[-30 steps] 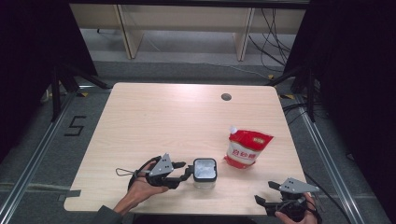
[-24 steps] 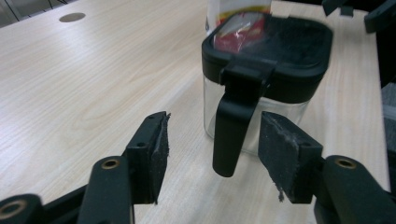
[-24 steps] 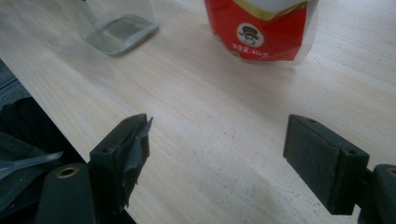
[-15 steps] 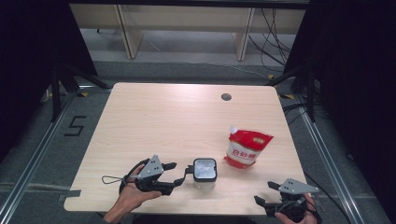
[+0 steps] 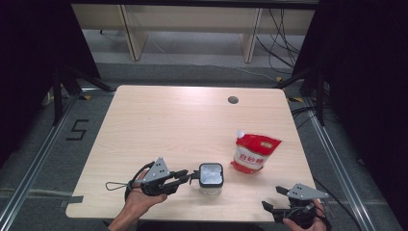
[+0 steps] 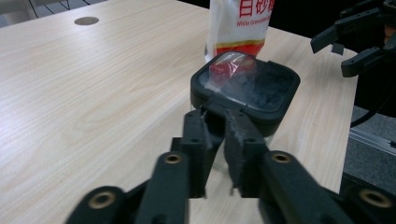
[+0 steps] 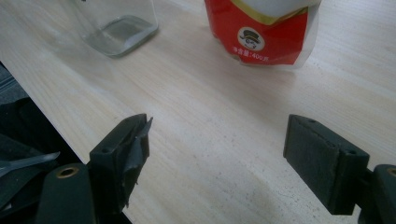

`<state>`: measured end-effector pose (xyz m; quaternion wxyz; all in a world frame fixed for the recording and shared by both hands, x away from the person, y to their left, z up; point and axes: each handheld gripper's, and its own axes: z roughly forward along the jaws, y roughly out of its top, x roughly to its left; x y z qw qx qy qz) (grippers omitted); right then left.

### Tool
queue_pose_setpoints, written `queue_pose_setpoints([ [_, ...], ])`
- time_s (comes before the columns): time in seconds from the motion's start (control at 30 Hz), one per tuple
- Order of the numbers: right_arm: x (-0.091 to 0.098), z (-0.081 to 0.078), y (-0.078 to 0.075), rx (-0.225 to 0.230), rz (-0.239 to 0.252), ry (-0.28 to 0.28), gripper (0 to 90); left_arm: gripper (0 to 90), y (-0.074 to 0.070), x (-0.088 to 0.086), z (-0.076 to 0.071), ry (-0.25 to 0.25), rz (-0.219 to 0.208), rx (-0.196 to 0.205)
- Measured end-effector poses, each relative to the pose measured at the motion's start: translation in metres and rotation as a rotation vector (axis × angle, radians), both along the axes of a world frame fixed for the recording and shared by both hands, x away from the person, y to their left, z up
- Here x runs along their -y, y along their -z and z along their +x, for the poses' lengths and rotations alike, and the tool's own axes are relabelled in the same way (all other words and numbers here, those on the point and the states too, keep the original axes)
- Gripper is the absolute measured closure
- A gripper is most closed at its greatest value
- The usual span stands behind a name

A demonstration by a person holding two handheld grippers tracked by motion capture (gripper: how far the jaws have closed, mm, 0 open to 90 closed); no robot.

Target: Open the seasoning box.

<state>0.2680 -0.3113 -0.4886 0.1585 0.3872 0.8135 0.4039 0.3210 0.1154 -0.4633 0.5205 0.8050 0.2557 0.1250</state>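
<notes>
At the near edge of the pale wooden surface [image 5: 159, 125], the right tongs [image 5: 275, 206] sit in the person's right hand at the near right corner, jaws spread wide with nothing between them; in the right gripper view the two black pads stand well apart over bare wood.

Left of them, the left tongs [image 5: 187, 177] lie almost level in the person's left hand [image 5: 139, 199], pointing across the surface towards the jar [image 5: 210, 177]. Their jaws have just been closing, and in the left gripper view they are nearly together, pinched on a small tab at the near edge of the jar's black lid [image 6: 247, 88].

The jar is a square clear container with a see-through panel in its lid, standing upright near the front edge, about midway between the two hands.

Just beyond it and to the right, a red and white pouch [image 5: 254, 153] with a spout stands upright, apart from the jar.

Farther back, a small round grommet hole [image 5: 233, 100] sits near the far edge.
</notes>
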Motion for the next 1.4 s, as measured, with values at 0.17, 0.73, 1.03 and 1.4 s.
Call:
queue_pose_setpoints([
  [0.17, -0.003, 0.000, -0.002, -0.001, 0.013, 0.005, 23.6, 88.0, -0.001, 0.007, 0.000, -0.011, -0.018, -0.002],
  [0.73, -0.011, 0.000, -0.010, 0.051, 0.039, -0.016, 32.4, 89.0, -0.002, 0.021, 0.008, -0.028, -0.017, 0.014],
  [1.03, -0.024, 0.005, -0.015, 0.111, 0.054, -0.064, 45.5, 89.0, -0.001, 0.022, 0.007, -0.050, -0.026, 0.018],
  [1.4, -0.060, 0.016, -0.023, 0.193, 0.043, -0.147, 60.3, 89.1, 0.000, 0.020, 0.007, -0.048, -0.024, 0.028],
])
